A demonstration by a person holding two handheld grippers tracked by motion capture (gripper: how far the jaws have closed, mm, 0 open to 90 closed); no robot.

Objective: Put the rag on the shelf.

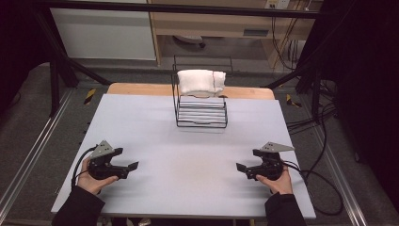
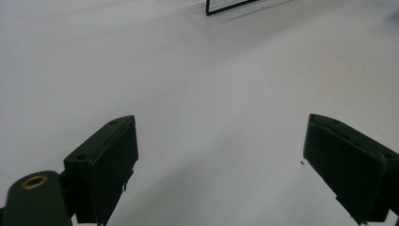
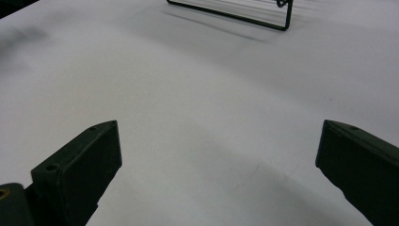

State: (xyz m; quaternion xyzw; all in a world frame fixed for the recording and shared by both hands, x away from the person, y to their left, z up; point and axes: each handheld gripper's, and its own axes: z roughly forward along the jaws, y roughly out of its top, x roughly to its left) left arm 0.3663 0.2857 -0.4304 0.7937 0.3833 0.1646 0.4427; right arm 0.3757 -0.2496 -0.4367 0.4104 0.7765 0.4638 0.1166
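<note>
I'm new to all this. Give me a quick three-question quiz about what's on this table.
1. True or false: the white folded towel lies flat on the white table.
2. What is the left gripper holding? A) the towel B) nothing C) a cable
3. Fill in: the towel rests on top of the black wire ____.

Key:
1. False; it sits on the rack, off the table.
2. B; like the right gripper, it is open and empty.
3. rack
</note>
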